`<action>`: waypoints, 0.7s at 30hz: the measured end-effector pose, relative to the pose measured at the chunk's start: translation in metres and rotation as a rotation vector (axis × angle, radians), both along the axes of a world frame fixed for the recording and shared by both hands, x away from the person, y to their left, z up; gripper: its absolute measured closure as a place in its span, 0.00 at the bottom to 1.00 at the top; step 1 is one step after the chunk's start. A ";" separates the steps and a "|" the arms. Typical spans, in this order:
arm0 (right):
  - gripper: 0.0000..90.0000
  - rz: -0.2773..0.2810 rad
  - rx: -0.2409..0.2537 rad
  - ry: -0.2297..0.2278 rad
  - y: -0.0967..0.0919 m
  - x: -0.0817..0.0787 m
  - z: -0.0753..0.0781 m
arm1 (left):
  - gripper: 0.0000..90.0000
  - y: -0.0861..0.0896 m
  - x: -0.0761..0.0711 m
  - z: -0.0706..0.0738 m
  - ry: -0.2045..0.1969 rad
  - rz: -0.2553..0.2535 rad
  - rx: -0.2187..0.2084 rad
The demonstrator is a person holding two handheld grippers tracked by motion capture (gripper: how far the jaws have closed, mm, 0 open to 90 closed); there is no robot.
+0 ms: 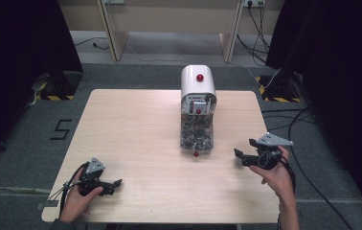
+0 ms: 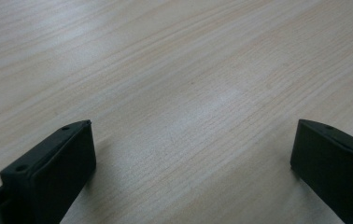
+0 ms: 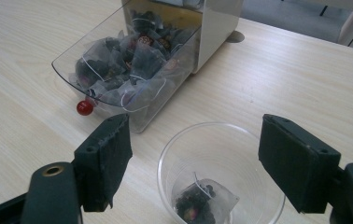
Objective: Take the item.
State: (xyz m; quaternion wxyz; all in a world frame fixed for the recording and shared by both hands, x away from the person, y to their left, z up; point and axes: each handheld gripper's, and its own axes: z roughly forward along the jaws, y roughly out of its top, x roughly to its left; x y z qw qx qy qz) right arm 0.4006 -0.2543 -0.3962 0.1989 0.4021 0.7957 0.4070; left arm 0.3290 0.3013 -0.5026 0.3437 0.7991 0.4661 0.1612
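Both grippers' jaws apart, empty; R gripper [image 3: 195, 161] should stay centred over cup [image 3: 240, 140] w/ teabag [image 3: 202, 198], approach slow.

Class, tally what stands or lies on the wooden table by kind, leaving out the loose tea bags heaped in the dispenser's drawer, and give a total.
White tea-bag dispenser with red knobs: 1
Clear plastic cup: 1
Mesh tea bag inside that cup: 1
Hand-held black grippers, left and right: 2
Total: 5

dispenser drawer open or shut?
Open: the clear drawer is pulled out of the white dispenser, its tea bags exposed.
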 end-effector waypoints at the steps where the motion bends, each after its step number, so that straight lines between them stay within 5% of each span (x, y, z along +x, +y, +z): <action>1: 0.29 -0.002 0.002 0.001 0.000 0.000 0.000 | 0.00 0.000 0.000 0.000 0.001 0.000 0.000; 21: 0.29 -0.002 -0.002 -0.013 -0.003 -0.008 0.002 | 0.00 0.000 0.000 0.000 0.000 0.000 0.000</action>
